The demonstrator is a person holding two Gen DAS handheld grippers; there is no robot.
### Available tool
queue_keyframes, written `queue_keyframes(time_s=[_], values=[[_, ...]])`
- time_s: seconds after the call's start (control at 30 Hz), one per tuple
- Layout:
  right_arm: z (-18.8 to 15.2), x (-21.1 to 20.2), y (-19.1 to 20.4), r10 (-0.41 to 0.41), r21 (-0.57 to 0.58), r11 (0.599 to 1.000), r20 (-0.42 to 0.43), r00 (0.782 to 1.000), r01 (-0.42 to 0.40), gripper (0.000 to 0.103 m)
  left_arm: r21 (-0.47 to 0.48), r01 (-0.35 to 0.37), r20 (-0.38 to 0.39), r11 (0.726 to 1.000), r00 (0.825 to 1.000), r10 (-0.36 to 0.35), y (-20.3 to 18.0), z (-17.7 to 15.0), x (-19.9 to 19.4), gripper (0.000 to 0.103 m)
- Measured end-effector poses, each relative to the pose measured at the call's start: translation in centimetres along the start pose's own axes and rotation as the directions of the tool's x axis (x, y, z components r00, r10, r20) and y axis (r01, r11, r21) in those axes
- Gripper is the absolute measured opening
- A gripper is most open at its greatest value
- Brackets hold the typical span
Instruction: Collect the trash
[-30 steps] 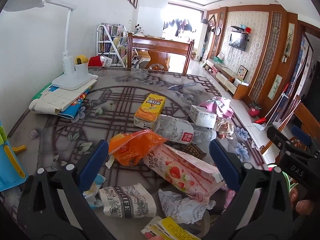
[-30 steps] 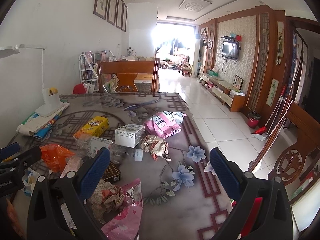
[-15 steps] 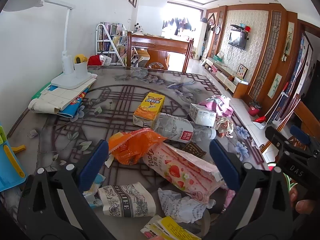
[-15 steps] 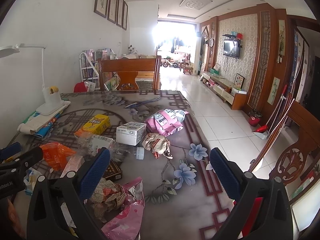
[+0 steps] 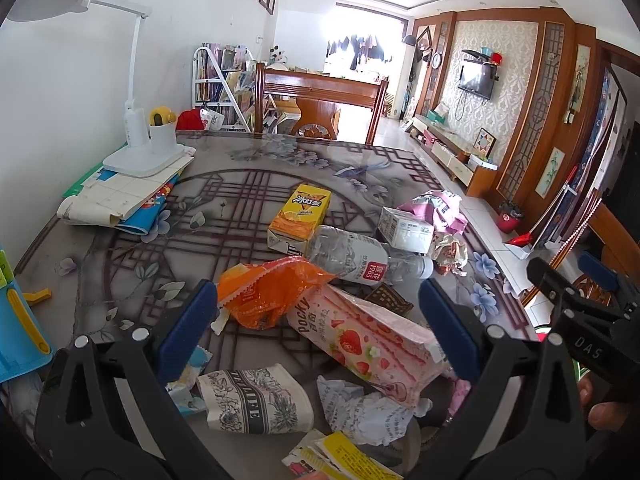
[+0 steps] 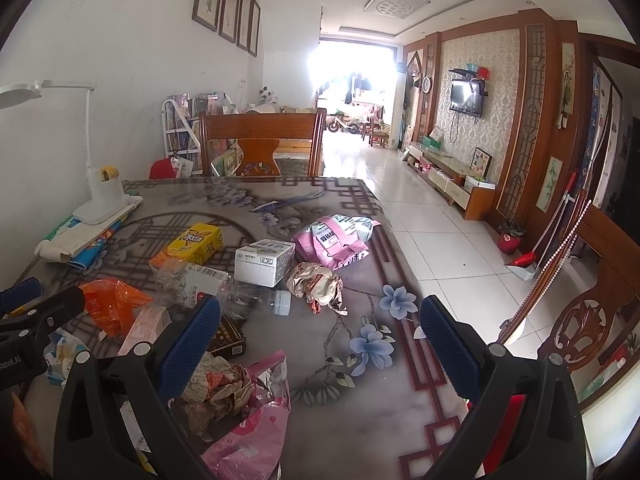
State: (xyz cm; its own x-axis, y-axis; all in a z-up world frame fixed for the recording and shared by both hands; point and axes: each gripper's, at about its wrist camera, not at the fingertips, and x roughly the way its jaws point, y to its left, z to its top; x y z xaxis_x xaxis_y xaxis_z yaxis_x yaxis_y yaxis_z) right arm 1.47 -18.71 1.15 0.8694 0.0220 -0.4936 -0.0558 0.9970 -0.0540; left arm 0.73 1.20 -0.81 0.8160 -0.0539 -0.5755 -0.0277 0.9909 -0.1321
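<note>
The table [image 5: 132, 248] wears a grey cloth with maroon lattice and blue flowers. On it lie an orange wrapper [image 5: 268, 294], a pink strawberry-printed box [image 5: 372, 340], a yellow carton [image 5: 300, 216] and a black-and-white patterned cup [image 5: 256, 400].

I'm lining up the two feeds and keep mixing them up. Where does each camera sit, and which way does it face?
Left wrist: on the left gripper, open, facing across the table at the Pocky box; the right gripper shows at its right edge.
Right wrist: on the right gripper, open, facing the table's right side and the floor.
Shared: yellow carton, bottle, lamp.
</note>
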Motion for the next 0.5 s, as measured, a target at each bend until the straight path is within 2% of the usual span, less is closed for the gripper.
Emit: queue_keyframes(time_s=[0.2, 0.3, 0.37, 0.5], values=[[-0.2, 0.3, 0.3, 0.005, -0.014, 1.000, -0.016, 1.000, -0.006, 0.096, -0.005, -0.010, -0.014, 1.000, 1.000, 0.010, 1.0, -0.2, 0.2, 0.099], [-0.1, 0.4, 0.4, 0.012, -0.018, 1.000, -0.022, 1.000, -0.012, 0.096, -0.038, -0.024, -0.036, 0.999, 0.999, 0.023, 3.0, -0.4, 0.2, 0.099], [-0.1, 0.4, 0.4, 0.018, -0.016, 1.000, -0.026, 0.999, -0.018, 0.096, -0.050, -0.010, -0.060, 0.999, 0.998, 0.007, 4.7, -0.4, 0.2, 0.099], [-0.1, 0.6, 0.3, 0.024, -0.007, 1.000, -0.037, 0.999, -0.024, 0.096, -0.073, -0.045, -0.074, 0.996, 0.997, 0.039, 8.2, -0.5, -1.0, 0.099]])
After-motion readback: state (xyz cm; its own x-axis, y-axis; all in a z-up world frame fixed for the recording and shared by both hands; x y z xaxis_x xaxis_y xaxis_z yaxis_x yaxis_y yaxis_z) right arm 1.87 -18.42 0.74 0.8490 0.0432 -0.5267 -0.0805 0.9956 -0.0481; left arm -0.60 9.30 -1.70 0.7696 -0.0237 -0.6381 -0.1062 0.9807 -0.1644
